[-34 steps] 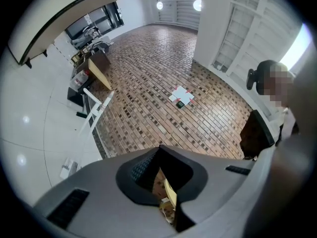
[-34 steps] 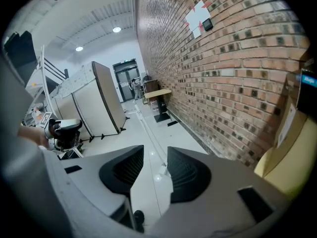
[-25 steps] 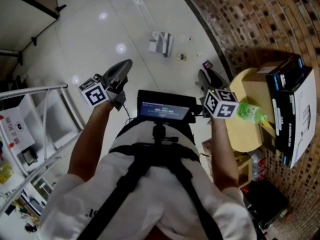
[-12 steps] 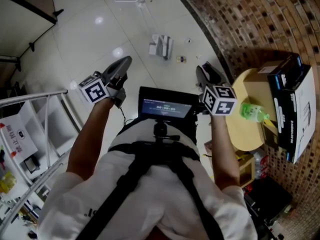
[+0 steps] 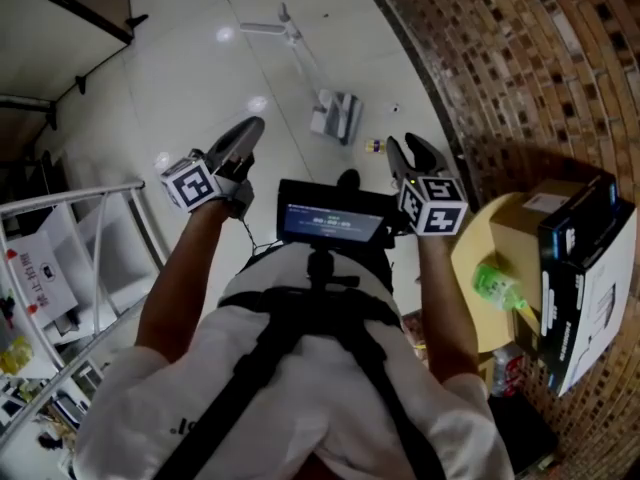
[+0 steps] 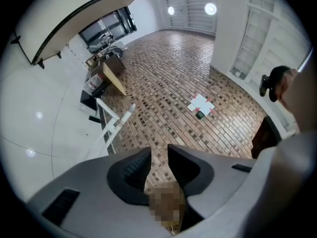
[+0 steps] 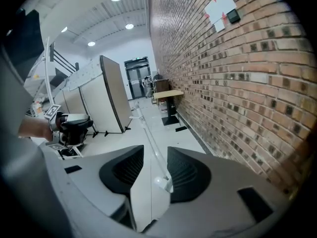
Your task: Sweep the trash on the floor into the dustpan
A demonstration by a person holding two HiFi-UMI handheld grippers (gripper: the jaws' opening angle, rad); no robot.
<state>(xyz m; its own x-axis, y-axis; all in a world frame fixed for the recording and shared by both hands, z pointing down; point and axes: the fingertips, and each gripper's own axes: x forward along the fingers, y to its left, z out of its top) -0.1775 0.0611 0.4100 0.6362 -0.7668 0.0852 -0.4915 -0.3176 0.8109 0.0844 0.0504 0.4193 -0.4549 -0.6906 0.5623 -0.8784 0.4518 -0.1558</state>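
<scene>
Left gripper (image 5: 250,130) jaws have just been opening to a narrow gap with nothing between, right gripper (image 5: 413,150) jaws sit partly apart and empty, and the dustpan (image 5: 337,115) lies on the white floor (image 5: 200,78) near its edge along the brick wall (image 5: 500,48), small trash (image 5: 374,146) just beside it.

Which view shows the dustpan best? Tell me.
The head view: the dustpan lies whole on the floor, long handle included. The right gripper view catches it partly behind its jaws. In the left gripper view I cannot pick it out for sure.
</scene>
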